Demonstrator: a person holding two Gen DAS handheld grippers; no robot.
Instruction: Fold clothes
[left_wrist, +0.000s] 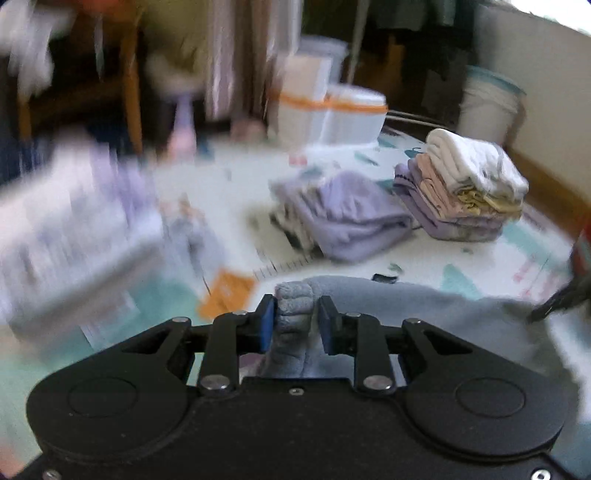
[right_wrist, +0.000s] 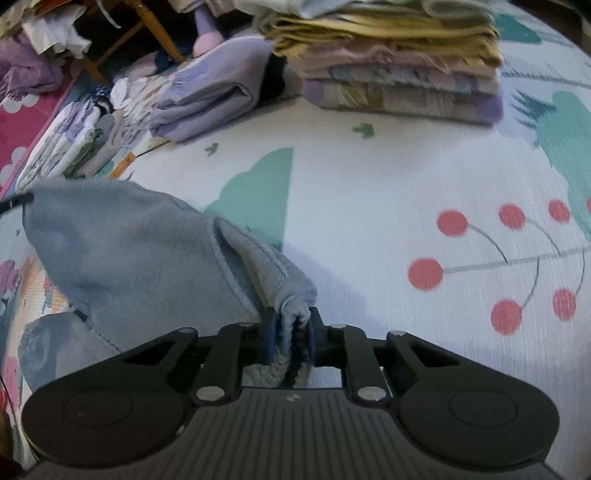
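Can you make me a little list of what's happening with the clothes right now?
held garment: grey-blue garment
left gripper: shut on a bunched edge
right gripper: shut on another bunched edge
surface: patterned play mat
finished pile: folded stack, white piece on top
beside the stack: folded lilac garment

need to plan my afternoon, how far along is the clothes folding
Done: a tall stack of folded clothes sits on the mat, with a folded purple garment beside it. In hand: a blue-grey garment, pinched at one bunched end by the left gripper and at another by the right gripper, not yet folded. Left: a loose heap of clothes at the mat's far edge looks unfolded.
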